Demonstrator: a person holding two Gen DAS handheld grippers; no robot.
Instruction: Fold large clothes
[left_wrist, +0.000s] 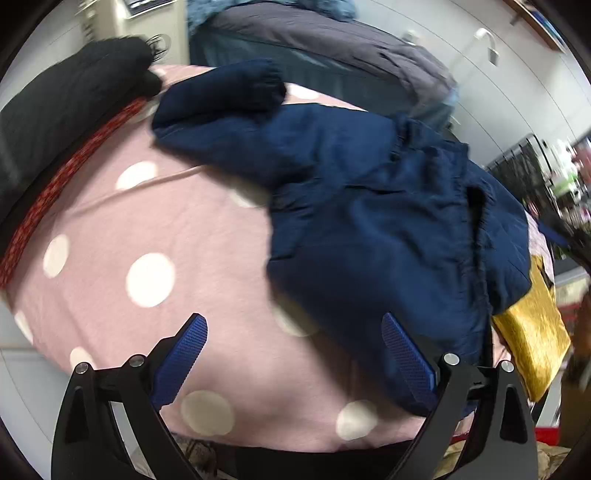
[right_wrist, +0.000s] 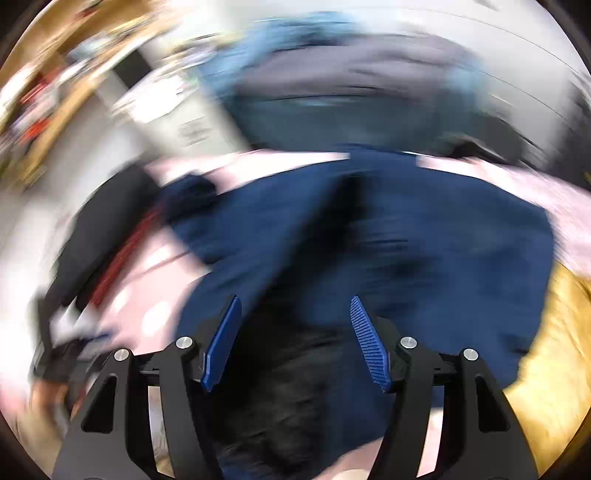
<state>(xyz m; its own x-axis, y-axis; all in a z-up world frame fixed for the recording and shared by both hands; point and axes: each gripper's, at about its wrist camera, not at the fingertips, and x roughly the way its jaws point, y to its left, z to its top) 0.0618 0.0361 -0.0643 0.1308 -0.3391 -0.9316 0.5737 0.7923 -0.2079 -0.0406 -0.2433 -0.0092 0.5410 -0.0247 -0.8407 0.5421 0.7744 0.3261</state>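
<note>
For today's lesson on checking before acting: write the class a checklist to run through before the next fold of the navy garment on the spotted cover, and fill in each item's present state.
1. Left gripper empty, jaws apart: ok.
2. Right gripper empty, jaws apart: ok; nothing between the pads.
3. Navy garment lying flat: not ok; it is bunched, with a sleeve flopped out to the side.
4. Spotted cover bare beside the garment for folding: ok.
5. Neighbours clear of the garment: not ok; the yellow cloth lies partly under its edge.
6. Right wrist view sharp enough to aim: not ok; heavily blurred.
</note>
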